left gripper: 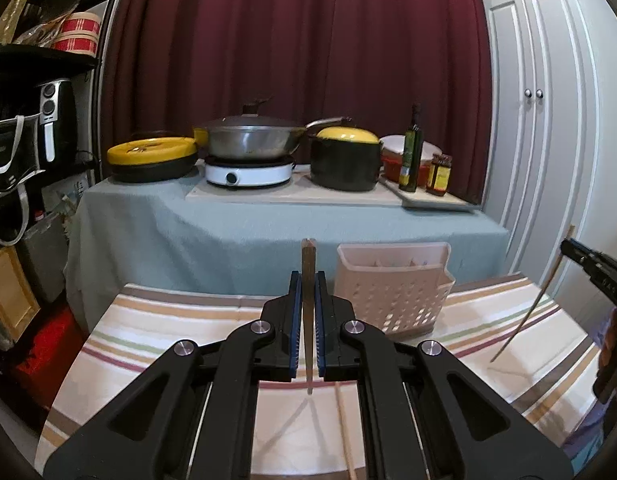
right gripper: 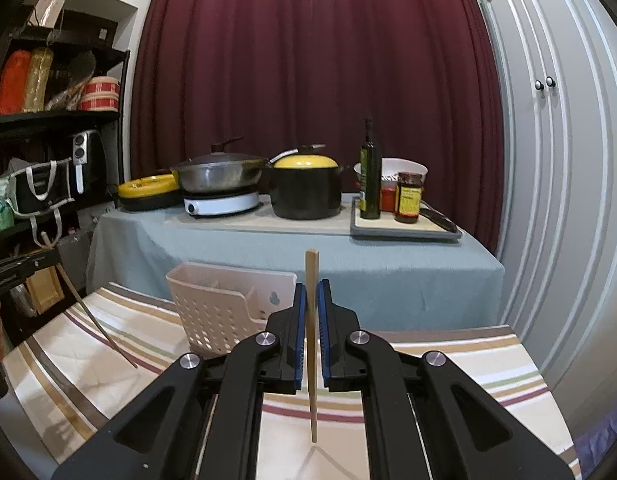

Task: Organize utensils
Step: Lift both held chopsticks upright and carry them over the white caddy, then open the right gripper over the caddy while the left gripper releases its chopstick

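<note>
So I've got one chopstick pinched upright in my left gripper and a second chopstick clamped in my right gripper, both hanging over the striped tabletop, neither yet in the caddy at its far edge.

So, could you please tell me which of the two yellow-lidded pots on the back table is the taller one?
The deep black pot right of the wok is taller; the flat pan on the far left is shallow.
</note>
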### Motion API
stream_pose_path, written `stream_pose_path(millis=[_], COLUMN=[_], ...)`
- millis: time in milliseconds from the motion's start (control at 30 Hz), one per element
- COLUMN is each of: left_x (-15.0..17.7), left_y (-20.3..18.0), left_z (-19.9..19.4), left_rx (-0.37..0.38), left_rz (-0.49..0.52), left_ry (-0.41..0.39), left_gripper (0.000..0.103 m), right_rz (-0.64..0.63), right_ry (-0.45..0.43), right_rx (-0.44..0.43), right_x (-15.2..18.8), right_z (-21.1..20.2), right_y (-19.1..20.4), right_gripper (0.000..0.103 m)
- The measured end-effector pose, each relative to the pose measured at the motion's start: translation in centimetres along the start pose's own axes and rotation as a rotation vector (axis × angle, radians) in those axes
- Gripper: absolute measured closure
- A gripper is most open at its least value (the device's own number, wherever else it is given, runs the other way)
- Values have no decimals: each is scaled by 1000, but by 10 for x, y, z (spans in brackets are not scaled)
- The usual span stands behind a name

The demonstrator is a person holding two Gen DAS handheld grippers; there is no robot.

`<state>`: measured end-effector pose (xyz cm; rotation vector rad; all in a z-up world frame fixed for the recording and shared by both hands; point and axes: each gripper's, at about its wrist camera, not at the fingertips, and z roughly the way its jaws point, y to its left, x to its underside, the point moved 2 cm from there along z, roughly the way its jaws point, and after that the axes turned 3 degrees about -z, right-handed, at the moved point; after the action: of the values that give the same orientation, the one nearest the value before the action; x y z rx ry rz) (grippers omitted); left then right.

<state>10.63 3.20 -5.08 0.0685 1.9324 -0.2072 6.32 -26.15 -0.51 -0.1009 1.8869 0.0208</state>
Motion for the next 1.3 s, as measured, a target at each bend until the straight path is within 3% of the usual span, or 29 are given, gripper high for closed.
stream_pose_path(millis=[300, 567, 733, 1067, 1133, 1233, 1267, 1300], left_x=[-71, -130, -124, -70, -62, -57, -57, -57], left_y=[-27, -62, -71, -65, -64, -62, -62, -61], left_z=[2, 34, 74, 136, 140, 142, 142, 139], left_rx=[77, 112, 119, 97, 97, 97, 93, 93], left_rz=[49, 90, 101, 120, 124, 130, 129, 124], left_ry=[-130, -251, -207, -92, -83, -73, -76, -83], left_gripper=[96, 96, 96, 96, 94, 69, 59, 55], right_rz=[18, -7, 6, 11, 11, 10, 10, 13], right_ry=[-133, -220, -183, -62, -48, -41, -42, -49], right_rx=[-85, -130, -144, -136, -134, -126, -121, -113], right_x=[-56, -101, -93, -47, -43, -37, -37, -37], right_z=[10, 41, 74, 117, 121, 122, 121, 118], right_y=[6, 18, 21, 28, 29, 29, 28, 27], right_gripper=[96, 96, 96, 96, 96, 90, 77, 60])
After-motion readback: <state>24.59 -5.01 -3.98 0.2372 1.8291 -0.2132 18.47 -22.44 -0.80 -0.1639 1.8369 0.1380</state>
